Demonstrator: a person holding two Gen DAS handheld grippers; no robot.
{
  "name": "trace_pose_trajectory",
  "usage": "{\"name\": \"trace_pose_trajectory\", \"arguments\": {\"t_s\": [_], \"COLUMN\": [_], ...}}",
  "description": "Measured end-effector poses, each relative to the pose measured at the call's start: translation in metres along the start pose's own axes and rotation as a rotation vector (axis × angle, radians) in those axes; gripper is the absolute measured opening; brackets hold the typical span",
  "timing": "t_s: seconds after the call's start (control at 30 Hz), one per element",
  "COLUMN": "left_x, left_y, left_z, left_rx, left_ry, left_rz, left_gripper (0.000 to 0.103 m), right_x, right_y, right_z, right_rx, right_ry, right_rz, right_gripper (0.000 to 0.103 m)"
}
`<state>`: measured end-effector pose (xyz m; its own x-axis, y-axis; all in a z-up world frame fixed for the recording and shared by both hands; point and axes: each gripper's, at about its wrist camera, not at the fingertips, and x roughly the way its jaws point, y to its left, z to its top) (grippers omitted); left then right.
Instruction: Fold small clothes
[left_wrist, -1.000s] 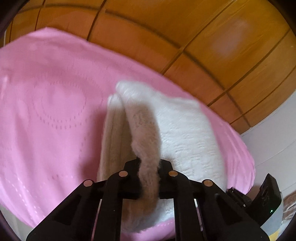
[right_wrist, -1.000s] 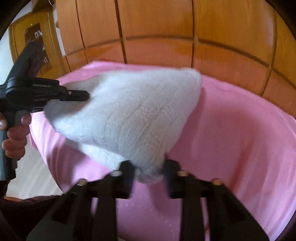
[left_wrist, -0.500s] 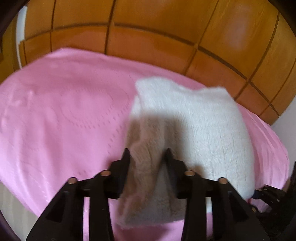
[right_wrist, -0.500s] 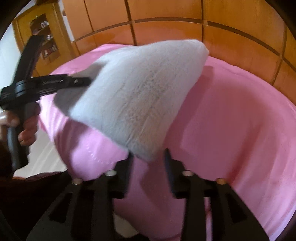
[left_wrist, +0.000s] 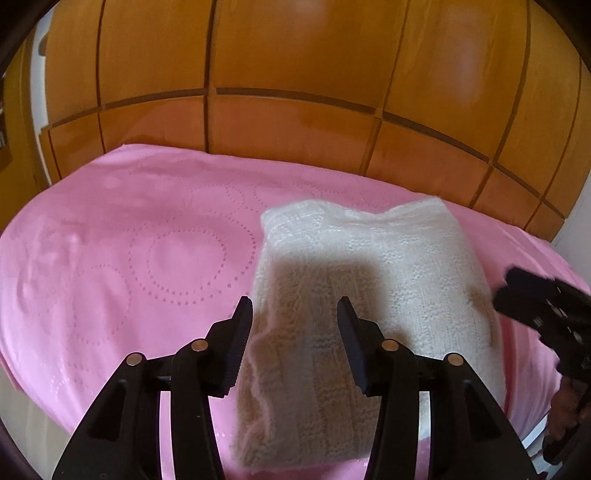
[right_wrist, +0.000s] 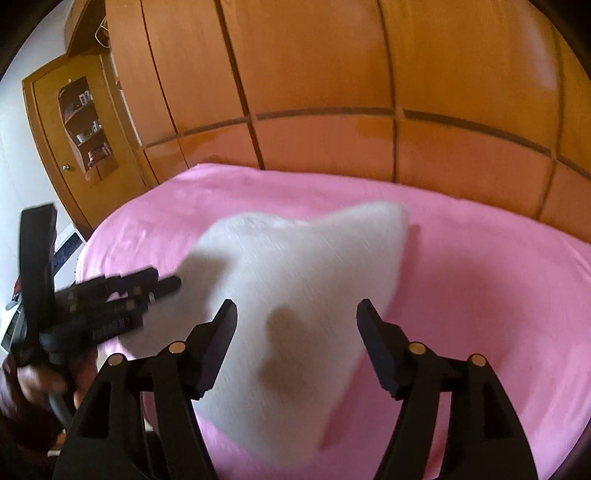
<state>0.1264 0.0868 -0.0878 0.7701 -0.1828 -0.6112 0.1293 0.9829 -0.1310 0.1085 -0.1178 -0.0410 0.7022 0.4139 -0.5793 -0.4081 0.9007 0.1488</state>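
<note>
A white knitted garment (left_wrist: 369, 295) lies folded into a rough rectangle on the pink bedspread (left_wrist: 129, 240). My left gripper (left_wrist: 295, 314) is open and empty, just above the garment's near left edge. My right gripper (right_wrist: 295, 314) is open and empty above the garment (right_wrist: 295, 295), which looks blurred in that view. The right gripper also shows at the right edge of the left wrist view (left_wrist: 535, 306). The left gripper shows at the left of the right wrist view (right_wrist: 122, 295), held by a hand.
A wooden panelled wardrobe (left_wrist: 295, 92) stands right behind the bed. A wooden cabinet with a glass door (right_wrist: 81, 122) is at the far left. The bed's near edge (left_wrist: 55, 413) drops to the floor.
Both grippers have opened and let go of the garment. It has dropped flat onto the bedspread, folded over. Both grippers have drawn back a little.
</note>
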Motion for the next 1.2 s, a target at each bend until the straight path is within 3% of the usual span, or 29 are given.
{"name": "trace_pose_trajectory", "arguments": {"t_s": [0.4,0.5,0.67,0.7,0.73,0.83,0.9,0.93,1.0,1.07,1.17,1.2], "left_x": [0.011,0.014,0.029,0.033,0.04,0.06,0.072,0.074,0.078,0.088,0.08,0.072], "left_y": [0.003,0.007,0.02,0.023,0.027,0.032,0.031,0.029,0.02,0.012,0.004,0.0], "left_z": [0.004,0.007,0.017,0.02,0.024,0.033,0.036,0.037,0.037,0.03,0.027,0.026], "left_rx": [0.009,0.001,-0.036,-0.048,-0.07,-0.105,-0.111,-0.098,-0.046,0.0,0.002,0.004], "left_ry": [0.013,0.018,0.064,0.081,0.106,0.161,0.175,0.164,0.133,0.115,0.081,0.067], "left_rz": [0.011,0.004,-0.062,-0.081,-0.124,-0.192,-0.234,-0.22,-0.148,-0.07,-0.019,0.01], "left_gripper": [0.047,0.061,0.061,0.06,0.051,0.046,0.025,0.019,0.017,0.017,0.017,0.024], "right_x": [0.025,0.024,0.023,0.021,0.02,0.02,0.024,0.027,0.04,0.05,0.051,0.05], "right_y": [0.007,0.006,0.007,0.008,0.009,0.01,0.012,0.015,0.019,0.017,0.012,0.011], "right_z": [0.015,0.012,0.001,-0.002,-0.003,-0.003,-0.006,-0.01,-0.024,-0.038,-0.048,-0.047], "right_rx": [0.014,0.023,0.012,0.006,0.002,-0.005,-0.012,-0.021,-0.057,-0.044,-0.003,0.006], "right_ry": [0.008,0.012,0.018,0.015,0.013,0.011,0.017,0.029,0.068,0.071,0.052,0.055], "right_rz": [-0.031,-0.035,-0.053,-0.059,-0.064,-0.07,-0.071,-0.076,-0.111,-0.127,-0.123,-0.121], "right_gripper": [0.068,0.069,0.073,0.075,0.075,0.076,0.078,0.078,0.078,0.078,0.078,0.08]}}
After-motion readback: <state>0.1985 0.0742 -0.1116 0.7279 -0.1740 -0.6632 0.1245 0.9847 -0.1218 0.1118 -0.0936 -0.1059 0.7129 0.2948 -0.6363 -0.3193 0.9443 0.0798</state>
